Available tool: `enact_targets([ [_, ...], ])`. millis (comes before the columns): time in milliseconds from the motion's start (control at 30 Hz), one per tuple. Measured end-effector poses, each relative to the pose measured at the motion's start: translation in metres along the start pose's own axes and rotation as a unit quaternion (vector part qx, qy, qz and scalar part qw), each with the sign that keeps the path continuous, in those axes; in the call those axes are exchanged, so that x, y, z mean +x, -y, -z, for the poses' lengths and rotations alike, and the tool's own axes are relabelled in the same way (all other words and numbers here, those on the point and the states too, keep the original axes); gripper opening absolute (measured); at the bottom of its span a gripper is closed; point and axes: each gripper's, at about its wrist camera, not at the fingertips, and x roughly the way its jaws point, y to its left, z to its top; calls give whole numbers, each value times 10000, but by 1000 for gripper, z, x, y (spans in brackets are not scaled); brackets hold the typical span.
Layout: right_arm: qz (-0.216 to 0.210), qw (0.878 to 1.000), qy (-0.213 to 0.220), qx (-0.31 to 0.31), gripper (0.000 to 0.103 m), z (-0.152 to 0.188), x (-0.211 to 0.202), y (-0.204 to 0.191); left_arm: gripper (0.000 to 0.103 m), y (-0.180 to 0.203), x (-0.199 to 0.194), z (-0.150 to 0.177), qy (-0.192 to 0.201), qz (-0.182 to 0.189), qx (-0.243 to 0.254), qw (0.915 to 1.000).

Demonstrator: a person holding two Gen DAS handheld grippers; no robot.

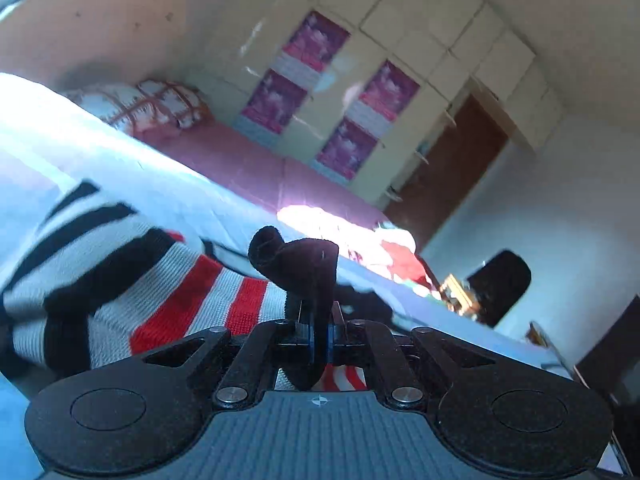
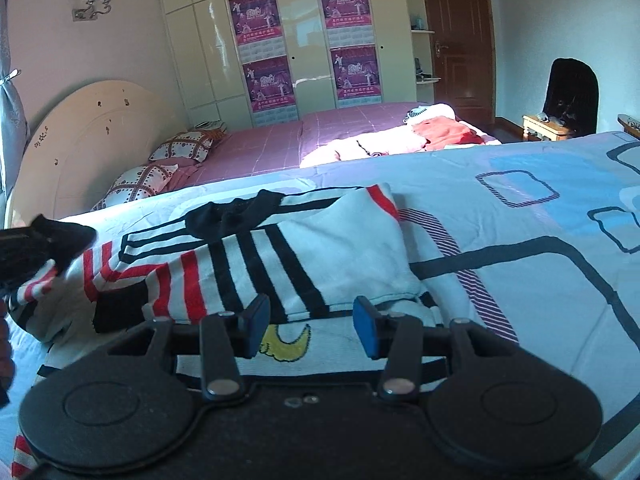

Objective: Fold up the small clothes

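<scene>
A small knit sweater (image 2: 248,268), white with black and red stripes and black trim, lies crumpled on the pale blue patterned quilt (image 2: 520,216). My left gripper (image 1: 318,320) is shut on the sweater's black cuff (image 1: 296,264), which sticks up between its jaws; the striped body (image 1: 120,280) trails to the left. That gripper also shows at the left edge of the right wrist view (image 2: 36,244), at the sweater's left end. My right gripper (image 2: 310,322) is open and empty, just in front of the sweater's near hem.
A bed with a purple sheet (image 2: 280,140) and a pile of pink and red clothes (image 2: 420,132) lies behind the quilt. Pillows (image 2: 180,148) and a headboard (image 2: 80,140) are at left. A wardrobe (image 2: 280,40), a door (image 2: 460,32) and a black chair (image 2: 572,92) stand behind.
</scene>
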Motion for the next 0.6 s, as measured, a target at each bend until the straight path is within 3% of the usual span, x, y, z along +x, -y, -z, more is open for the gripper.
enact_targets([
  [100,171,9997,-27,176,46,2,-7,19,5,30,40,30,-751,119,132,9970],
  [167,239,9990,-56,369,47,4,-11,31,5,50,54,53,-1057,-85,444,9934],
  [200,278,9985,-74,462,49,5,-11,35,15,59,52,59,-909,-196,672,9934],
  [267,258,9974,-59,666,50,6,-12,43,37,68,37,62,-823,-34,761,9937],
  [300,219,9971,-38,728,50,6,-11,44,43,65,22,62,-745,38,747,9944],
  [467,-308,9949,3,956,50,4,13,19,44,42,-49,69,-472,-148,909,9946],
  [600,-911,9900,-214,1054,50,4,48,-25,44,-5,-88,67,-211,-836,833,9928],
])
